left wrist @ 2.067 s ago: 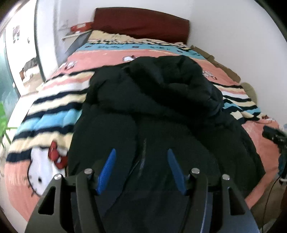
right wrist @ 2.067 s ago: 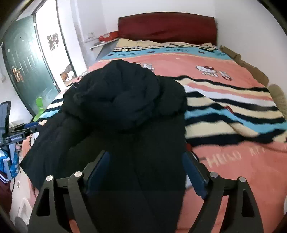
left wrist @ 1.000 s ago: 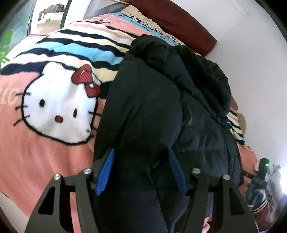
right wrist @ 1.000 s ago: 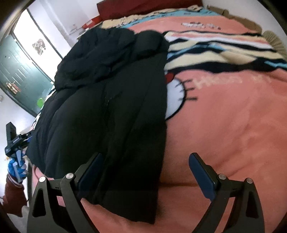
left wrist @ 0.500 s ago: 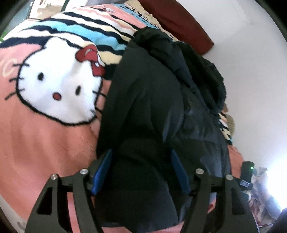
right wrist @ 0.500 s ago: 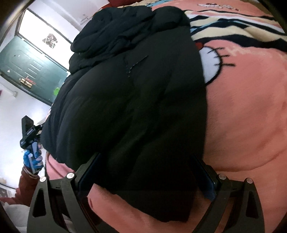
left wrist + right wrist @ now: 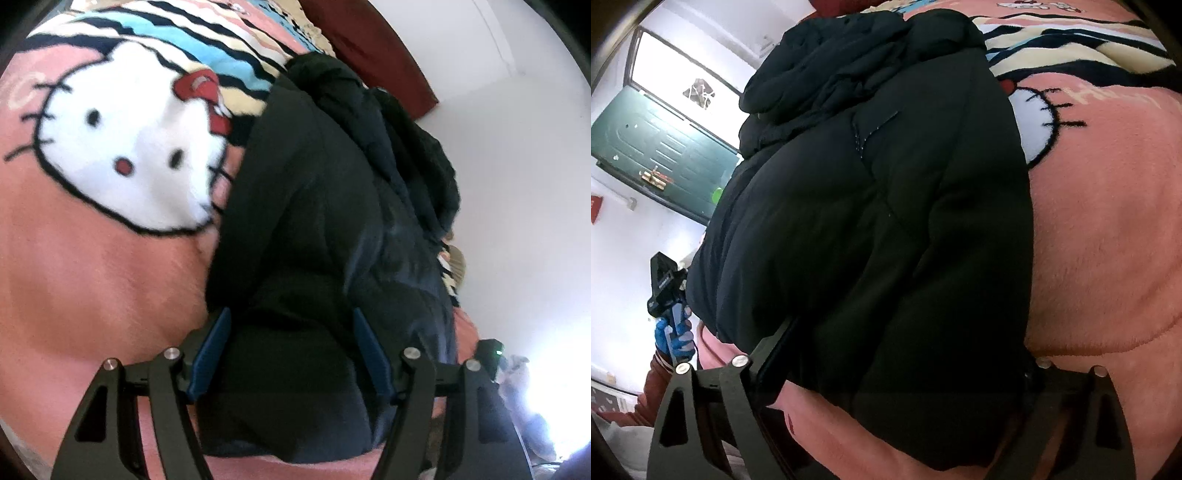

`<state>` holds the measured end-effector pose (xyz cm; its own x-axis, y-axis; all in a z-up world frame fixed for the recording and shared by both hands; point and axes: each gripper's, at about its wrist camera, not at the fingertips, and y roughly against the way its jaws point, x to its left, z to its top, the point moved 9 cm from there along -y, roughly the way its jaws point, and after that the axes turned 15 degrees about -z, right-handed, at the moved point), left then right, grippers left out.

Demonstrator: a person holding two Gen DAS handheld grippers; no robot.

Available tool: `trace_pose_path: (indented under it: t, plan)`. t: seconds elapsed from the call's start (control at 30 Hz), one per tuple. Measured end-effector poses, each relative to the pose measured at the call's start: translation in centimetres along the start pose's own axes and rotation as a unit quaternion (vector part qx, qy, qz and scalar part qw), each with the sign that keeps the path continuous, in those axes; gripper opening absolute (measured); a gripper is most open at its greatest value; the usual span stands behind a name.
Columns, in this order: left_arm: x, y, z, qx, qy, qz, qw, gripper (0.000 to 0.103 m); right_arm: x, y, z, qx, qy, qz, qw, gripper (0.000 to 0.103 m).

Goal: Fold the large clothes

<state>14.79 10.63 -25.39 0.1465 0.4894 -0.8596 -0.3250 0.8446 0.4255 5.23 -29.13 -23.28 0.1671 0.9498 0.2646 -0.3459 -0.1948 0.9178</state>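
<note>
A black puffy jacket (image 7: 332, 221) lies lengthwise on the bed, hood end toward the headboard. My left gripper (image 7: 291, 350) is low over its near hem, and its blue pads (image 7: 212, 350) stand apart on either side of a thick fold. In the right wrist view the same jacket (image 7: 868, 221) fills the frame. My right gripper (image 7: 905, 347) straddles the hem and its jaws are closing. Its left finger (image 7: 775, 350) lies against the fabric, while the jacket's bulge hides the right one. A blue-gloved hand (image 7: 674, 339) holds the left gripper (image 7: 665, 280) at the far left.
A pink cartoon-cat blanket (image 7: 92, 277) covers the bed, with bare pink beside the jacket (image 7: 1108, 221). A dark red headboard (image 7: 369, 48) and white wall (image 7: 517, 184) stand beyond. A green door (image 7: 665, 147) is to the left. The bed edge runs just below both grippers.
Both grippers sank toward the jacket's near hem and tilted further down. The right one slid from the jacket's edge onto the jacket, which now bulges between its narrowing jaws.
</note>
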Motion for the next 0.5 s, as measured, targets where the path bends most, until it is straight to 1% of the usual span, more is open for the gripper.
trace_pose_path:
  t: [0.1, 0.17, 0.23, 0.27, 0.33, 0.37, 0.4, 0.43, 0.5]
  plan:
    - [-0.5, -0.3, -0.4, 0.001, 0.008, -0.026, 0.9996, 0.067, 0.4, -0.1, 0.0, -0.001, 0.002, 0.009, 1.000, 0.078]
    - [-0.5, -0.3, -0.4, -0.006, 0.015, -0.035, 0.9992, 0.067, 0.7, -0.1, 0.0, -0.003, 0.004, 0.014, 1.000, 0.073]
    - [-0.8, -0.3, -0.5, -0.012, 0.016, -0.043, 0.9989, 0.067, 0.8, -0.1, 0.0, -0.005, 0.004, 0.017, 1.000, 0.066]
    - [-0.8, -0.4, -0.6, -0.013, 0.014, -0.043, 0.9989, 0.067, 0.8, -0.1, 0.0, -0.005, 0.003, 0.018, 1.000, 0.064]
    - [-1.1, -0.4, -0.7, -0.018, 0.004, -0.033, 0.9993, 0.065, 0.9, -0.1, 0.0, -0.005, 0.001, 0.025, 1.000, 0.055]
    - [-1.3, -0.6, -0.8, -0.018, 0.001, -0.031, 0.9994, 0.064, 1.0, 0.0, 0.0, -0.006, 0.001, 0.029, 1.000, 0.053]
    - [-1.5, -0.7, -0.9, -0.018, -0.004, -0.025, 0.9995, 0.063, 1.1, 0.0, 0.0, -0.007, 0.001, 0.034, 0.999, 0.049]
    - [-1.6, -0.7, -1.0, -0.018, -0.008, -0.022, 0.9996, 0.061, 1.2, 0.1, 0.0, -0.008, 0.002, 0.038, 0.999, 0.045]
    - [-1.9, -0.8, -1.1, -0.019, -0.014, -0.019, 0.9996, 0.051, 1.6, 0.1, 0.1, -0.014, 0.004, 0.045, 0.999, 0.041]
